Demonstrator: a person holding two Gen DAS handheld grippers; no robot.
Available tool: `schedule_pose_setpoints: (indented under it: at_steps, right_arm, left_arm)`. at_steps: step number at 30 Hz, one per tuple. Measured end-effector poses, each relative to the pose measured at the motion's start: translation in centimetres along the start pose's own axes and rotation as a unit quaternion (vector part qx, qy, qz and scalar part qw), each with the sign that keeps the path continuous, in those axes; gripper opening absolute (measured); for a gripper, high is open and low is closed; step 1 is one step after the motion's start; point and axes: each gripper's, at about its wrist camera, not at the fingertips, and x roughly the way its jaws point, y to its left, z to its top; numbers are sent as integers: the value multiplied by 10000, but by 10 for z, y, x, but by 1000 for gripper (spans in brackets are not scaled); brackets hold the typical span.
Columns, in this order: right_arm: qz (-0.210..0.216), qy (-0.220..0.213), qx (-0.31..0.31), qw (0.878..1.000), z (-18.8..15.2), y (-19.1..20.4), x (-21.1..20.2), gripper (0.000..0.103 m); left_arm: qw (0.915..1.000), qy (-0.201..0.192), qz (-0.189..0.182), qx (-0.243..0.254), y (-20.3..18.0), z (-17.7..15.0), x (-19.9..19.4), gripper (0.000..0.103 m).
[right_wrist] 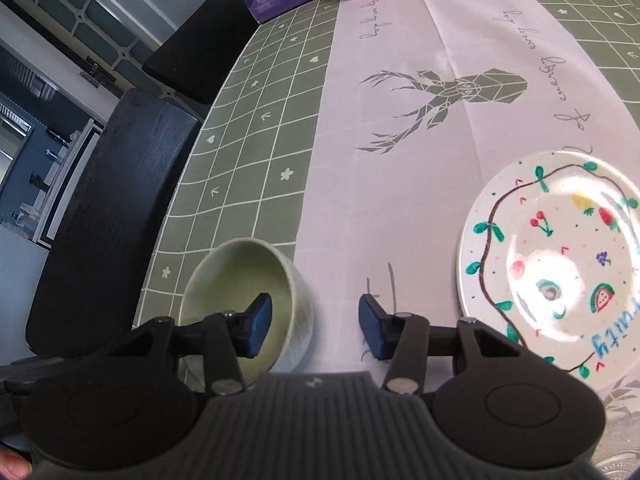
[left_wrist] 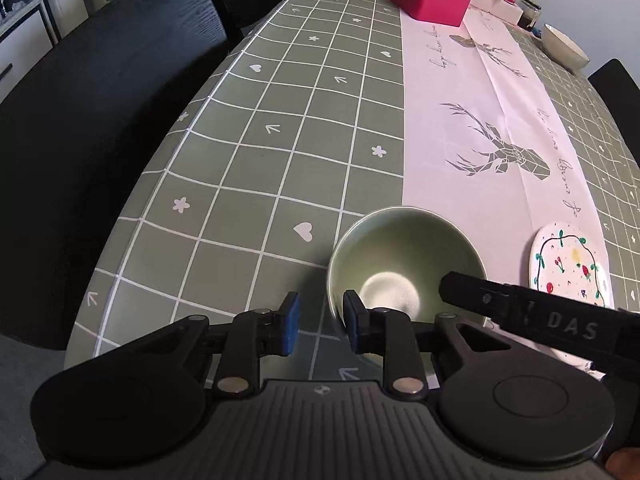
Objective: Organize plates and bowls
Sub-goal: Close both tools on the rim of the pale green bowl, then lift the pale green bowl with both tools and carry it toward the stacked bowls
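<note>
Left gripper straddling near rim of small pale-green glazed ceramic bowl, pads not yet pressing, so not gripping. Right gripper likewise parted around bowl's opposite wall, one pad inside, one outside, no visible clamp. Bowl upright on green checked worktop at edge of white deer-print runner. Likely stiff, slick, breakable; best pinched at rim wall. Just beyond, round white hand-painted fruit plate, lettering readable in right view only. Far cream bowl in left view only.
</note>
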Motion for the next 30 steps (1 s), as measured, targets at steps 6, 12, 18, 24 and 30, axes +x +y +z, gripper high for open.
schedule_pose_setpoints:
  at_steps: [6, 12, 18, 24, 30]
  right_arm:
    - [-143, 66, -234, 9996, 1, 9, 10, 31]
    - [-246, 78, -625, 9977, 4, 19, 11, 9]
    - [-235, 58, -608, 9979, 2, 23, 3, 6]
    - [-213, -50, -498, 9985, 2, 23, -14, 6]
    - [-443, 54, -364, 9983, 0, 20, -22, 6]
  left_arm:
    - [9998, -46, -153, -69, -2, -1, 0, 10]
    - [9993, 37, -38, -363, -1, 2, 1, 7]
    - [9991, 160, 55, -398, 2, 3, -3, 6]
    - [9992, 133, -48, -362, -3, 2, -19, 6]
    - [9994, 203, -102, -261, -14, -1, -12, 6]
